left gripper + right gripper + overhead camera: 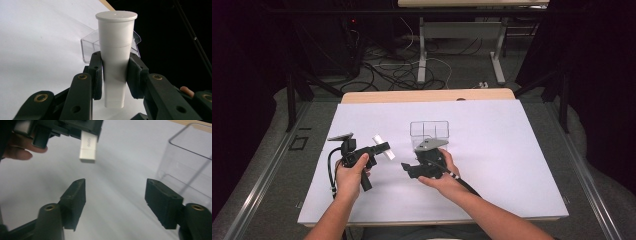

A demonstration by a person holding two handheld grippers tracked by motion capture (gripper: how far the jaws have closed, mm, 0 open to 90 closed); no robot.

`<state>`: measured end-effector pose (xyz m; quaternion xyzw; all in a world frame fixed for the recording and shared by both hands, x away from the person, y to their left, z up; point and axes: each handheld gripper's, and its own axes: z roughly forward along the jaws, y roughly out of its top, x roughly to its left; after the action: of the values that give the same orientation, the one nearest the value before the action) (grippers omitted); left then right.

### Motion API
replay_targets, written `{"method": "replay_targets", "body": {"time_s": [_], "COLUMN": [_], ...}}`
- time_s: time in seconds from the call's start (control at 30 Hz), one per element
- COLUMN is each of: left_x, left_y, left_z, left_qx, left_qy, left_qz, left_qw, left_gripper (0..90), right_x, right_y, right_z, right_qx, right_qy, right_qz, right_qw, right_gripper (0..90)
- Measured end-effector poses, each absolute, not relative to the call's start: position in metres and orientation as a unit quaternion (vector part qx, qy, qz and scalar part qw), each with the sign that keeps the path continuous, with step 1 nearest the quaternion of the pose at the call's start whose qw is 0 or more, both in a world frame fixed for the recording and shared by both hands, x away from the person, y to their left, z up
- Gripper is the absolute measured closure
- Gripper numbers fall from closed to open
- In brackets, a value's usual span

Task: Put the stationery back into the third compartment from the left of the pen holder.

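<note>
A white capped tube [116, 37] is clamped upright between the jaws of my left gripper [115, 72]. In the high view the left gripper [379, 148] holds that tube [389, 155] just above the white sheet, left of centre. Behind it stands a clear plastic box [87, 50], also seen as the clear box [429, 130] near the middle of the sheet. My right gripper [115, 195] is open with nothing between its pads; the tube [88, 147] hangs ahead of it and the clear box [190, 157] is at its right. From above, the right gripper [409, 166] sits just in front of the box.
The white sheet [512, 165] covers a wooden table [427, 95]. Beyond the far edge are another table's legs [422, 55] and cables on the floor. Black frame bars [292, 100] flank both sides.
</note>
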<state>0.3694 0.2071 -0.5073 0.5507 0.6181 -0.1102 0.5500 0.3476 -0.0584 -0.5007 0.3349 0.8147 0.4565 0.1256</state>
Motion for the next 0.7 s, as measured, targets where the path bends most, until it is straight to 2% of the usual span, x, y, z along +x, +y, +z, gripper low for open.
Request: {"method": "replay_targets", "body": {"time_s": [0.2,0.37,0.7], "left_x": [0.369,0.372,0.401], "left_y": [0.195,0.166,0.078], "left_z": [-0.499,-0.486,-0.469], "left_qx": [0.581,0.624,0.681], "left_qy": [0.588,0.537,0.449], "left_qz": [-0.061,0.012,0.094], "left_qw": [0.56,0.568,0.57], "left_gripper": [69.2,69.2,69.2], "right_x": [0.346,0.348,0.352], "right_y": [-0.096,-0.139,-0.202], "right_z": [-0.496,-0.497,-0.503], "right_qx": [0.355,0.389,0.458], "right_qy": [0.816,0.807,0.776], "right_qz": [0.436,0.416,0.4], "right_qw": [0.134,0.157,0.168], "right_gripper": [15.4,13.3,0.7]}}
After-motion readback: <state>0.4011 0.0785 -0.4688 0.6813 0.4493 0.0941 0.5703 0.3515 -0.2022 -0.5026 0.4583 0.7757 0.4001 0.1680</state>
